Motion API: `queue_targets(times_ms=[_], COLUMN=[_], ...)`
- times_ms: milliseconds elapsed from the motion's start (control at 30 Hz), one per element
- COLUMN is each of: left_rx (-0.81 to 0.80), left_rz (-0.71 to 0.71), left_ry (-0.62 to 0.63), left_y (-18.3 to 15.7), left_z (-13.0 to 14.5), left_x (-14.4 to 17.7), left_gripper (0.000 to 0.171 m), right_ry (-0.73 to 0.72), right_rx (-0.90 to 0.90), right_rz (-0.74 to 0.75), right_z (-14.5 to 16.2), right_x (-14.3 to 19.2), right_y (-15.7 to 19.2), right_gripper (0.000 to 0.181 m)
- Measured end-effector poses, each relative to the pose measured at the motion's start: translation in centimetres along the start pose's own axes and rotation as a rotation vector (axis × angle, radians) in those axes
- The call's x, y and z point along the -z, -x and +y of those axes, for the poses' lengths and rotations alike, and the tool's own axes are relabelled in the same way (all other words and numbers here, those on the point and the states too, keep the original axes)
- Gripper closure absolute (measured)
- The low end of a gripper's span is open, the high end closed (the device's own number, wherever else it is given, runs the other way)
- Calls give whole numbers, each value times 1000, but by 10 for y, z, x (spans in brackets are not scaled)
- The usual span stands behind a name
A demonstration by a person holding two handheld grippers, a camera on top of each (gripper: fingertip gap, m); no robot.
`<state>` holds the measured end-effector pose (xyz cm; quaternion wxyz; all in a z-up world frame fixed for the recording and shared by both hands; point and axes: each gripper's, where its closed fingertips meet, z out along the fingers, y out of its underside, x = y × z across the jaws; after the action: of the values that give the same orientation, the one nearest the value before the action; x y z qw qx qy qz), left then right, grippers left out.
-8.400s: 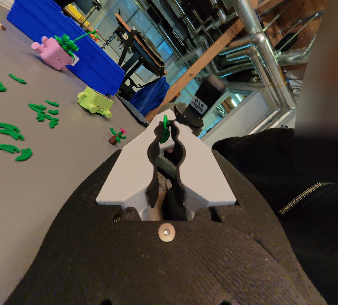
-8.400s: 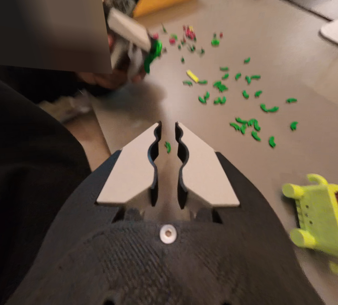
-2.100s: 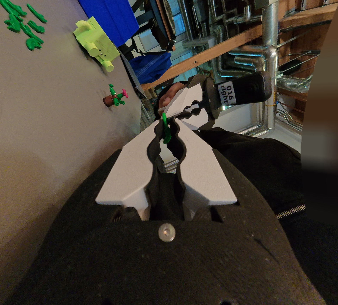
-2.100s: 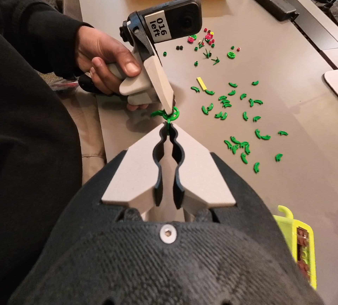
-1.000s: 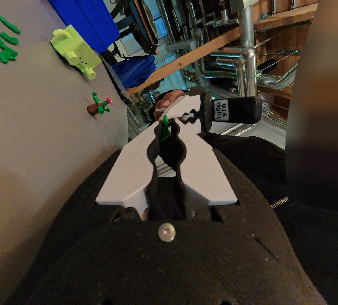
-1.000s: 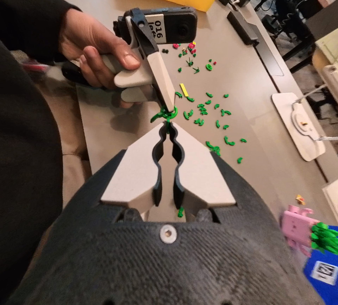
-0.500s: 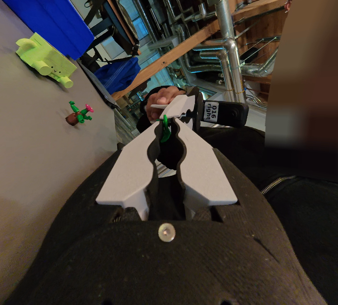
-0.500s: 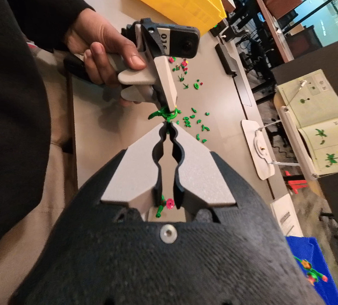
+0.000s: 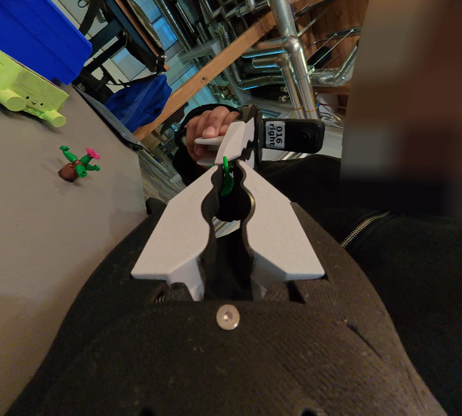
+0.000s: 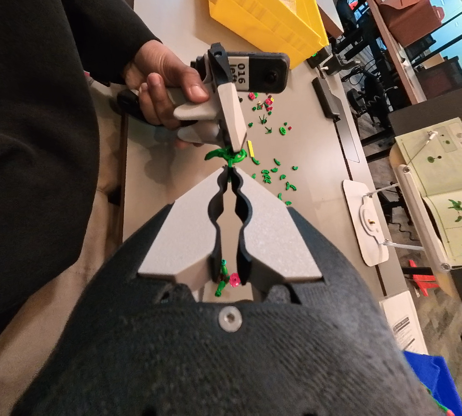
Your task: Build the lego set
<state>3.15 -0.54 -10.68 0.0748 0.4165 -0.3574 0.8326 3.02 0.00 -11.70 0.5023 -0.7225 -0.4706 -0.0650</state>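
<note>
While clamped: two grippers (image 10: 229, 171) (image 10: 231, 148), one green sprig (image 10: 231, 157).

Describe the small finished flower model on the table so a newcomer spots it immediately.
On the grey table, look past the lime-green block figure toward the table's edge. The flower model stands alone there: a brown base, green stems, one pink bloom.

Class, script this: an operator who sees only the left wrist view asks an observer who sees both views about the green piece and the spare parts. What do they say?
Operator: Does the right gripper hold my green piece too?
Observer: Yes. The right gripper is shut on the stem of the green plant piece, while the left gripper pinches its ring end.
Operator: Are any spare leaves left?
Observer: Yes. Many loose green leaves lie scattered on the table beyond both grippers.
</note>
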Motion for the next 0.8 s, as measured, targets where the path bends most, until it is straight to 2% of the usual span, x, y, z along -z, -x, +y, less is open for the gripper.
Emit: queue_targets(times_ms=[167,467,567,700,800], left_rx=[-17,-25,-40,-150,-148], left_rz=[-59,-195,-238,-396,-398], left_ry=[8,-35,-83,-58,-79], left_y=[7,28,29,39,37], left_z=[1,-7,-20,-28,-32], left_x=[0,3,15,35,39], left_gripper=[164,164,164,164,164], right_ry=[30,44,59,252,269], right_rx=[-29,-317,-485,-699,-796], right_rz=[2,8,-46,-176,-187], right_z=[7,25,35,78,87], right_x=[-3,-12,-22,-40,-43], right_y=[0,-1,11,56,69], right_gripper=[181,181,181,180,180])
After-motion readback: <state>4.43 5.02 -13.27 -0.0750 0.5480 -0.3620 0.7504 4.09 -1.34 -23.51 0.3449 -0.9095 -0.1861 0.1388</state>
